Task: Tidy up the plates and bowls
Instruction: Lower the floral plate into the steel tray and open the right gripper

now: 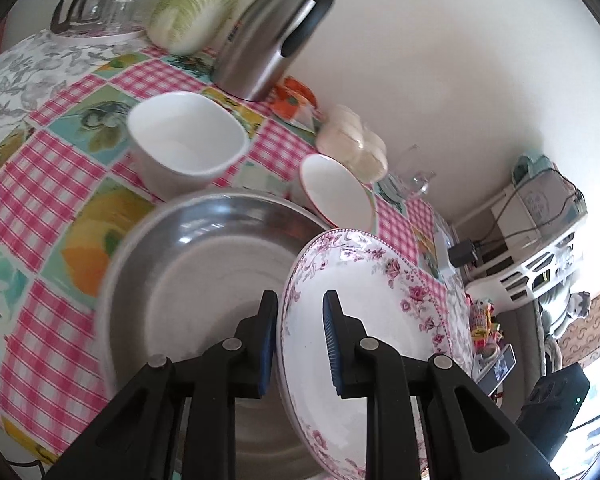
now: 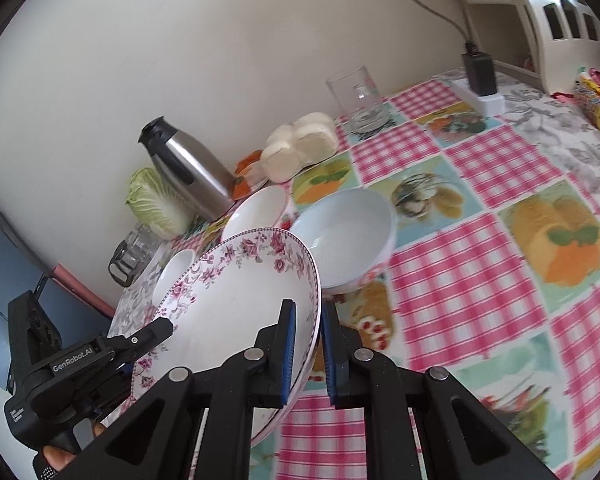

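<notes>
Both grippers straddle the rim of one white plate with a pink floral border (image 2: pixel 236 304), which is tilted on edge above the table. The right gripper (image 2: pixel 308 312) has its blue-padded fingers on either side of the plate's right rim: the left pad lies against the inner face, and the right pad sits just behind the outer face with a thin gap showing, so I cannot tell whether it is really clamped. The left gripper (image 1: pixel 298 308) spans the opposite rim with a wider gape; its left finger stands outside the plate (image 1: pixel 364 312) and its right finger hangs over the white inner face, with no clear contact on either side. From the right wrist view the left gripper's black body (image 2: pixel 112 348) reaches the plate's lower left edge.

Directly behind the plate, in the left wrist view, lies a large round stainless-steel basin (image 1: pixel 204 264) on the pink-checked patchwork tablecloth (image 1: pixel 60 184). Beyond it stand a white squarish bowl (image 1: pixel 188 140) and a small white bowl with a red rim (image 1: pixel 336 192). In the right wrist view a wide pale bowl (image 2: pixel 348 232) sits just beside the plate's upper right rim. Near the wall are a steel thermos jug (image 1: pixel 276 32), a napa cabbage (image 1: pixel 196 4), wrapped steamed buns (image 1: pixel 356 144) and a clear glass mug (image 2: pixel 356 96).
</notes>
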Demonstrator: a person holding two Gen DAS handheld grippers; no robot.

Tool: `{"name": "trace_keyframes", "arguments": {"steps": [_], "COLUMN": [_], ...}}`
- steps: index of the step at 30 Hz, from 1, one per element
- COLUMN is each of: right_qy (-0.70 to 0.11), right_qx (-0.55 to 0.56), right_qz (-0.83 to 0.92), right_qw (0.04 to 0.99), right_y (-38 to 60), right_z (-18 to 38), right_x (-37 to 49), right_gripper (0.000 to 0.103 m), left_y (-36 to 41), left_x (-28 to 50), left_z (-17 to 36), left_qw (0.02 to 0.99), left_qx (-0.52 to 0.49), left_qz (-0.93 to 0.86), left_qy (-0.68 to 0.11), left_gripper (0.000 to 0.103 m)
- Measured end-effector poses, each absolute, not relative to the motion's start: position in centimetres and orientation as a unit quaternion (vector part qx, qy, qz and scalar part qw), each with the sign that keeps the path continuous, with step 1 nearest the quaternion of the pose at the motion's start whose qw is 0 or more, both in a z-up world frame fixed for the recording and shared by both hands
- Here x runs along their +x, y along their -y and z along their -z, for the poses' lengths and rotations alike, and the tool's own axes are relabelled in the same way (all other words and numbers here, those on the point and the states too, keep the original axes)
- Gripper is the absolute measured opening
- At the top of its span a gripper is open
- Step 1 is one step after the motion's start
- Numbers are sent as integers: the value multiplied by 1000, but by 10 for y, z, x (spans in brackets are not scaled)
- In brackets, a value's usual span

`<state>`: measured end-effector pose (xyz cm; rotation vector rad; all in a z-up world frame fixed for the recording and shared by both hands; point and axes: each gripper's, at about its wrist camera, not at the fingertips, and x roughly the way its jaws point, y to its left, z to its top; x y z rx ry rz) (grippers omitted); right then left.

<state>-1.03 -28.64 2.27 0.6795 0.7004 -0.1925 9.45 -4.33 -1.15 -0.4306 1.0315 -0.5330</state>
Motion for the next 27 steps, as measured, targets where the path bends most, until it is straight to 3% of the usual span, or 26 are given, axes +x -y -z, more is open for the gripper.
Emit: {"name": "trace_keyframes", "arguments": {"steps": [12,27], "right_qy": [-369,-411], "right_qx": [315,296], "right_qz": [64,98], "right_qw": [872,857], "right_y": [242,232], "right_z": [-7,15], "right_x": [22,41], "right_gripper": [14,15], "left_y": [-5,8], "left_x": [120,127], "left_z": [29,54], "left_qw": [808,807], "left_qx": [-221,-181], "left_qz": [218,192], "left_qy": [-500,-529], "left_gripper": [22,27]}}
